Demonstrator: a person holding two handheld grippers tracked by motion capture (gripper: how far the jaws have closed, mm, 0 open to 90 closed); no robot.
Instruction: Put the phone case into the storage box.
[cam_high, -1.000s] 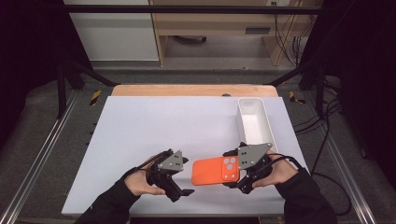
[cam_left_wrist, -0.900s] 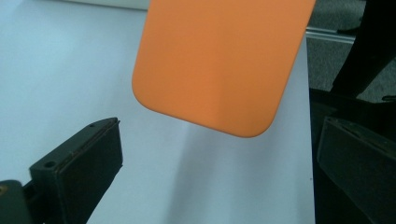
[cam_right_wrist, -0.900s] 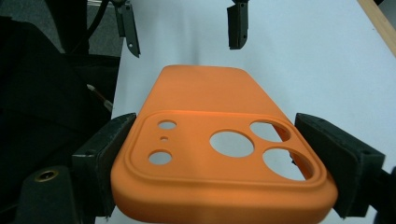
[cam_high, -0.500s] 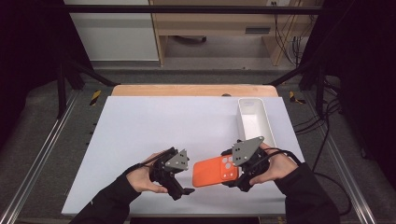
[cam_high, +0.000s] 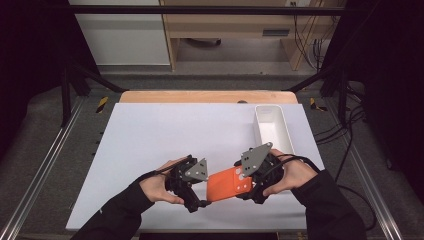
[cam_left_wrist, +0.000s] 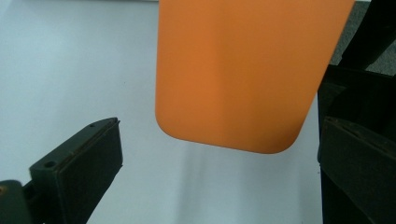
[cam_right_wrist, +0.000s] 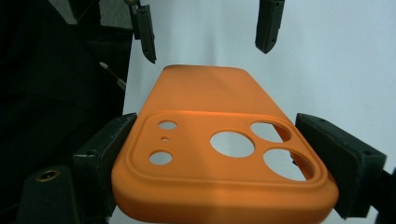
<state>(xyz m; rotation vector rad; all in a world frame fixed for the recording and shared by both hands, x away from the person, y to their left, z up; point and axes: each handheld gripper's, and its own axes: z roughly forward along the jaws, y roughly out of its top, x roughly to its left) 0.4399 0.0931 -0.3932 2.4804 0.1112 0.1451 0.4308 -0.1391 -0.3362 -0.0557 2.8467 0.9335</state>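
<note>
Phone case: held off the table at lower centre, free end offered leftward for a handover
Right gripper: clamped on camera-hole end
Left gripper: jaws wide, case end between, untouched

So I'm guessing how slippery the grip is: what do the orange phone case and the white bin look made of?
The orange phone case with camera cut-outs looks like matte silicone or soft plastic: even colour, no glare, rounded moulded edges. The white rectangular bin looks like smooth hard plastic, with thin straight walls; its sheen is too small to judge.
</note>
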